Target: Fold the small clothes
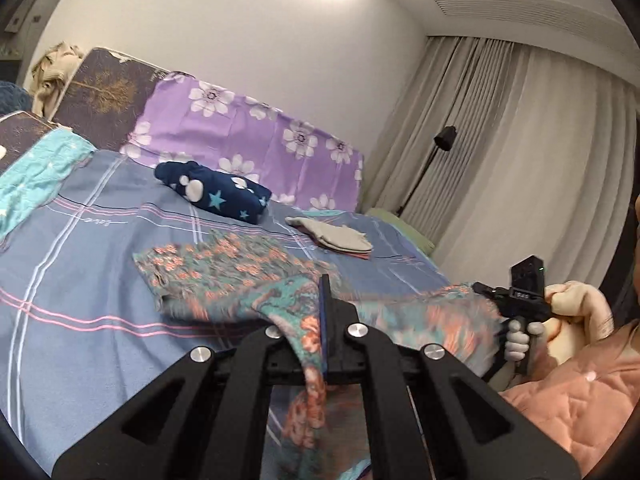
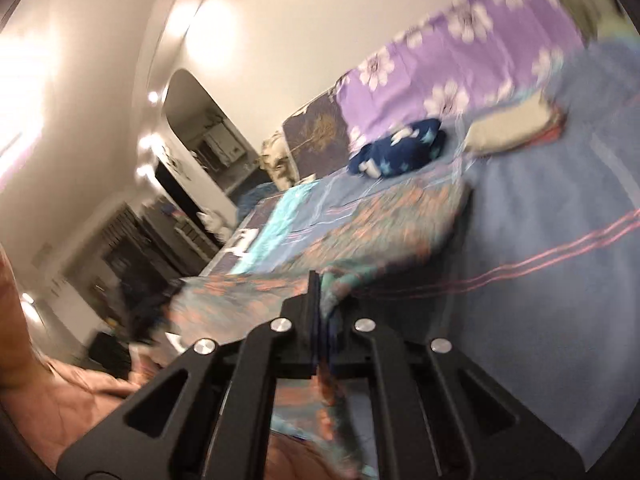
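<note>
A teal and orange floral garment (image 1: 224, 268) lies partly on the blue striped bed sheet (image 1: 80, 248), its near edge lifted and stretched between both grippers. My left gripper (image 1: 325, 292) is shut on the garment's near edge, with cloth hanging down between the jaws. My right gripper (image 1: 486, 290) shows at the right in the left wrist view, held by a gloved hand. In the right wrist view it (image 2: 318, 292) is shut on the other end of the garment (image 2: 380, 224). That view is blurred.
A folded navy star-print garment (image 1: 216, 192) and a folded beige stack (image 1: 336, 236) lie further back on the bed. Purple floral pillows (image 1: 248, 136) lean at the headboard. A teal cloth (image 1: 36, 176) lies at the left. Curtains (image 1: 520, 140) hang at the right.
</note>
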### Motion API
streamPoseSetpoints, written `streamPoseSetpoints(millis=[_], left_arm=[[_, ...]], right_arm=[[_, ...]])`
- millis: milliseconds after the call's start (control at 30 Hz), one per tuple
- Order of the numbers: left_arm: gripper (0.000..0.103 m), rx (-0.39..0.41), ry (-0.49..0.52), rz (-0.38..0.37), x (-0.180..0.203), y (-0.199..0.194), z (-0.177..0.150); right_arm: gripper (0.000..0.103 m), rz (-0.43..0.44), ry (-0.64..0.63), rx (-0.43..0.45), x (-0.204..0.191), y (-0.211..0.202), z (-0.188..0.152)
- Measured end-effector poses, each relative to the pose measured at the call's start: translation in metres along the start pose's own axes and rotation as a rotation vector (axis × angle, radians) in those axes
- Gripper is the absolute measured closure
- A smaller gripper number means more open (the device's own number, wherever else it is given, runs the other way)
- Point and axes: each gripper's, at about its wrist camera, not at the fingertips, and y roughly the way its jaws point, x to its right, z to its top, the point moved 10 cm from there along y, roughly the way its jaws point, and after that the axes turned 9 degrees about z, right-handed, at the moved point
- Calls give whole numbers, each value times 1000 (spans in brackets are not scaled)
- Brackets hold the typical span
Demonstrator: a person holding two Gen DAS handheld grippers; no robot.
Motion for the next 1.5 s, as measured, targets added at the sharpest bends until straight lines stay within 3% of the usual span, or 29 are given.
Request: streamPoseSetpoints(millis=[167,300,500,733,1033,1167,1267,1400,1500], left_arm=[[101,-92,-86,29,-19,35,-21],[101,-113,-89,35,-25,46,-21],[101,-113,-80,51,-37,70,2],[101,-106,-57,84,-58,126,49],[101,-246,-131,207,-136,241,51],[101,-378,-212,269,-179,289,9],[101,-410,-265,259,-193,294,-16],[94,-389,-255,236,-189,280,-16],[88,-391,-230,243,-182,266,-15]], right_arm=[[98,-57,124,-30,40,18,-11],[98,-75,175,-36,59,31,-15],[98,-74,170,-19,75,52,10],[98,-76,188,-29,121,112,69],[98,-166,246,-153,206,208,93],[95,-237,304,-208,255,241,85],[94,-269,328,-253,274,250,67],[94,-238,325,-258,270,239,59],[85,-234,313,-261,261,225,59]])
